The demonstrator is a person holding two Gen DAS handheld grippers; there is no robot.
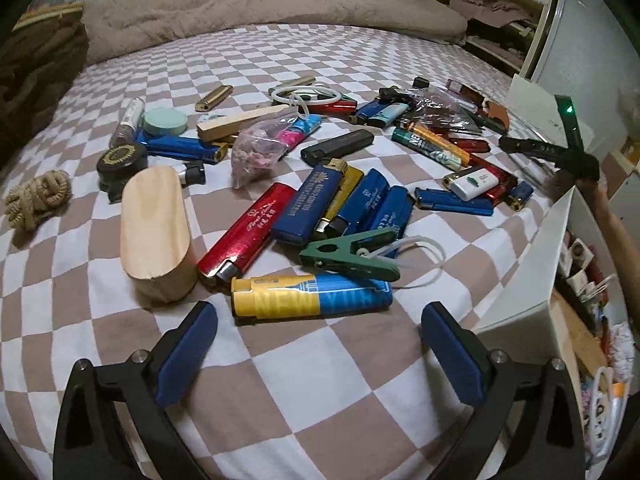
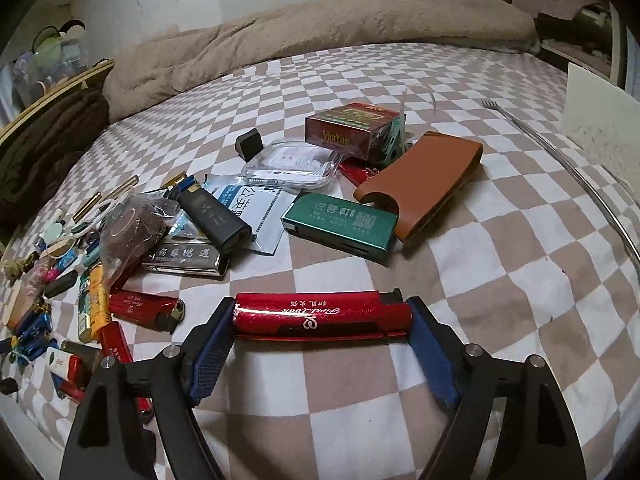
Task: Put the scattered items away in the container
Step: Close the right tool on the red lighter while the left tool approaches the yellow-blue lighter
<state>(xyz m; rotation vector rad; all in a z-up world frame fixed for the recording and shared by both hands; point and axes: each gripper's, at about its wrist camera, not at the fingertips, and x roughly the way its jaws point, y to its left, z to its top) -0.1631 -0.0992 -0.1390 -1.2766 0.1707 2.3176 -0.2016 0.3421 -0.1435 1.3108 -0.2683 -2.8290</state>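
1. The right gripper [image 2: 320, 326] is clamped endwise on a red lighter [image 2: 320, 316], held over the checked sheet [image 2: 500, 264]
2. The left gripper [image 1: 318, 326] is spread apart, empty
3. A yellow-blue lighter [image 1: 312, 294] is seen just beyond it
4. The white box [image 1: 524, 276] is set at the right edge

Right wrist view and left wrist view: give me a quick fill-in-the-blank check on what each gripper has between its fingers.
1. The right gripper holds a ____ lighter lengthwise.
2. The left gripper holds ____.
3. Just beyond the left gripper lies a yellow and blue lighter printed NEW ____.
4. On that lighter rests a ____ clothespin.

Missing words: red; nothing; YORK; green
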